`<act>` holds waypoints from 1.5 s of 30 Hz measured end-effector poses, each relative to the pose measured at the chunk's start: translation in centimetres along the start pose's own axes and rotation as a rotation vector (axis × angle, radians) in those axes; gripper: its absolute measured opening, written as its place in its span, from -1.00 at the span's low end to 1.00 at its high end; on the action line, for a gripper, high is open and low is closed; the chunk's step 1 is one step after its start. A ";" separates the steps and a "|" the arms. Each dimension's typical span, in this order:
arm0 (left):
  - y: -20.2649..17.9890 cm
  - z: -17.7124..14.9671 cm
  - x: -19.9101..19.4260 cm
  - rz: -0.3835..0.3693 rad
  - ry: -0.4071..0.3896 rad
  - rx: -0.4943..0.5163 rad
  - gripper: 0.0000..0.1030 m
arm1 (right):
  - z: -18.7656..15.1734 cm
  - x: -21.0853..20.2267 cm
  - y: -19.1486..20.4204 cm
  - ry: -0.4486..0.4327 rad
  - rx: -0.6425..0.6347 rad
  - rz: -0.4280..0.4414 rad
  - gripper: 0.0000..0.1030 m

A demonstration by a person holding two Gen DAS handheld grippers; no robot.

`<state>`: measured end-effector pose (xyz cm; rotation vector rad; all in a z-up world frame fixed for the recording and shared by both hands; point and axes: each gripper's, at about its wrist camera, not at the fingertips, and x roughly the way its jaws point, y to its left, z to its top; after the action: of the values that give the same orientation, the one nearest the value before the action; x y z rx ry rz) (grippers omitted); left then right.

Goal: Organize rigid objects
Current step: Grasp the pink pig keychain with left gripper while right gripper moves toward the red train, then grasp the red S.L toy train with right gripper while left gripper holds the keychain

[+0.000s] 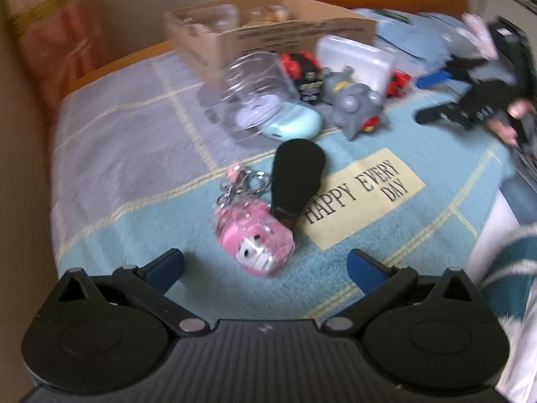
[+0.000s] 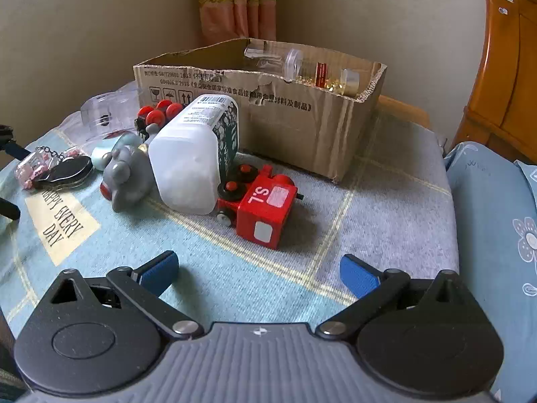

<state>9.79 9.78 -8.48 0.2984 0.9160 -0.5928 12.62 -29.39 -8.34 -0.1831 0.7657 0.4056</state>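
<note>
nearest to us are the ribbed grey body and the black round pivots of our right tongs (image 2: 258, 273), with blue pads spread wide and nothing between them. just ahead lies a glossy red toy train (image 2: 260, 206), blocky, tipped on its side on the woven blue and grey blanket (image 2: 386, 201). a milky plastic bottle (image 2: 191, 164) with a barcode label leans over the train and touches a smooth grey rubber toy (image 2: 126, 178). behind them stands a torn cardboard box (image 2: 302, 124) holding clear jars (image 2: 319, 70).

our left tongs (image 1: 265, 268) are also wide open and empty above the blanket. close in front of them we see a pink glittery keychain charm (image 1: 255, 241) with metal rings, touching a flat black oval brush (image 1: 295, 174). beside it is a yellow patch with the words "happy every day" (image 1: 362, 191). farther away a clear plastic cup (image 1: 248, 90) lies on its side near a pale mint case (image 1: 295, 124). the left view is blurred.
</note>
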 end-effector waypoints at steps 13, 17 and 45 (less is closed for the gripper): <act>0.8 1.4 0.5 -0.213 0.011 0.279 0.83 | 0.2 0.1 0.4 0.006 0.039 -0.039 1.00; 0.3 0.4 -0.7 -0.253 0.017 0.297 0.71 | 0.4 0.1 0.3 0.015 0.039 -0.039 1.00; 1.8 -0.5 -1.9 -0.093 -0.035 -0.011 -0.04 | 3.8 2.4 -1.6 0.075 -0.210 0.199 1.00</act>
<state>9.67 12.10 -7.25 0.2355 0.9027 -0.6768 17.22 -29.02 -7.31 -0.3217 0.8173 0.6722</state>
